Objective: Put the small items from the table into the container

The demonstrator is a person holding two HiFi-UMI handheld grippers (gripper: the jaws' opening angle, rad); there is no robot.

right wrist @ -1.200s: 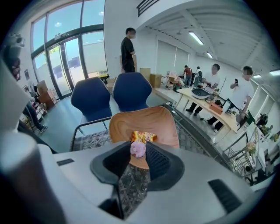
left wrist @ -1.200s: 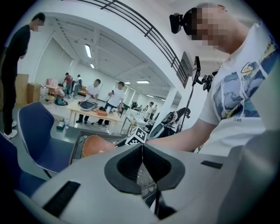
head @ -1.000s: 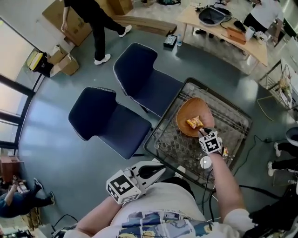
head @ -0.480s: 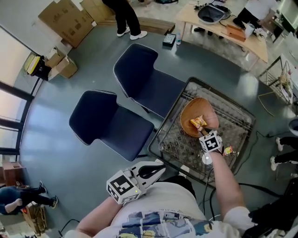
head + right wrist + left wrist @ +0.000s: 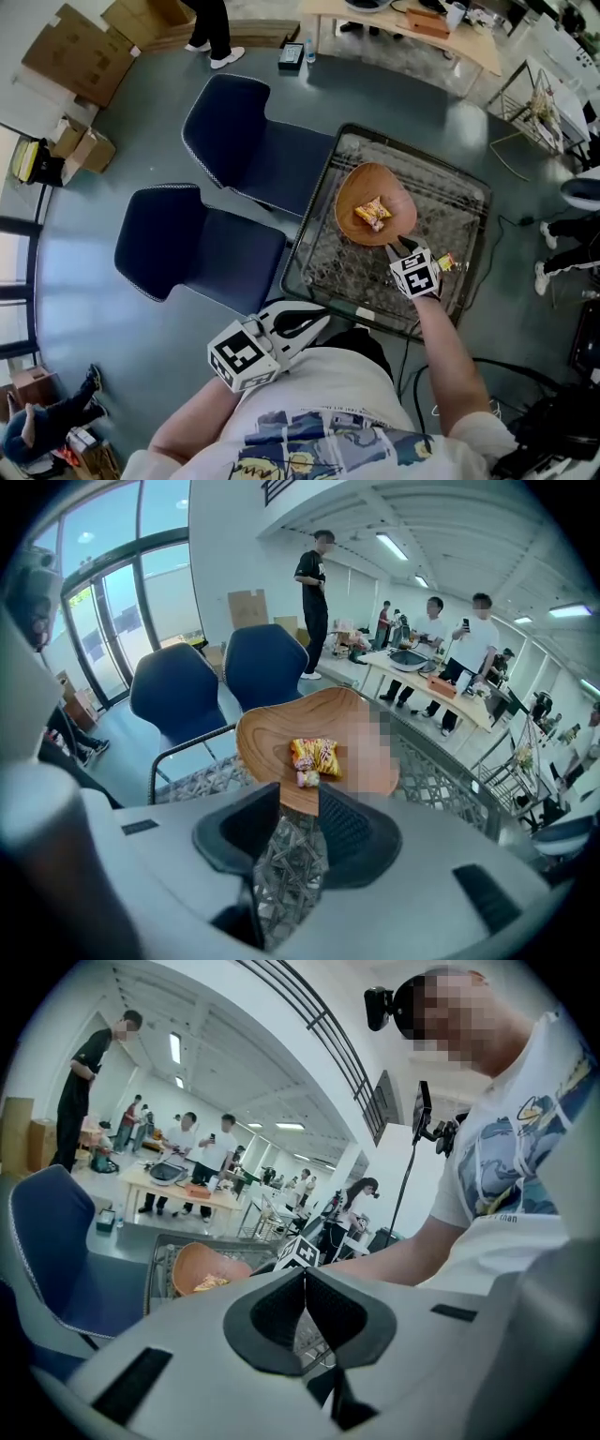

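Observation:
A wooden bowl [image 5: 394, 202] stands on the wicker-patterned glass table [image 5: 450, 211] and holds a yellow snack packet [image 5: 373, 212]. In the right gripper view the bowl [image 5: 267, 733] lies just ahead of the jaws, with the packet [image 5: 317, 755] and a small candy [image 5: 307, 778] inside it. My right gripper [image 5: 397, 247] hovers at the bowl's near rim, open, with only table showing between its pads [image 5: 345, 827]. A small wrapped item [image 5: 444, 263] lies on the table right of it. My left gripper [image 5: 317, 324] is shut and empty by my torso.
Two dark blue chairs [image 5: 253, 155] [image 5: 197, 248] stand left of the table. The table's metal frame edge [image 5: 309, 211] runs beside them. Cardboard boxes [image 5: 70, 56] lie far left, and a wooden desk [image 5: 412, 28] stands beyond with a person's legs nearby.
My right gripper has drawn back a little from the bowl toward me, jaws unchanged. The left gripper stays by my torso. The head view has swung, and the background walker has moved off.

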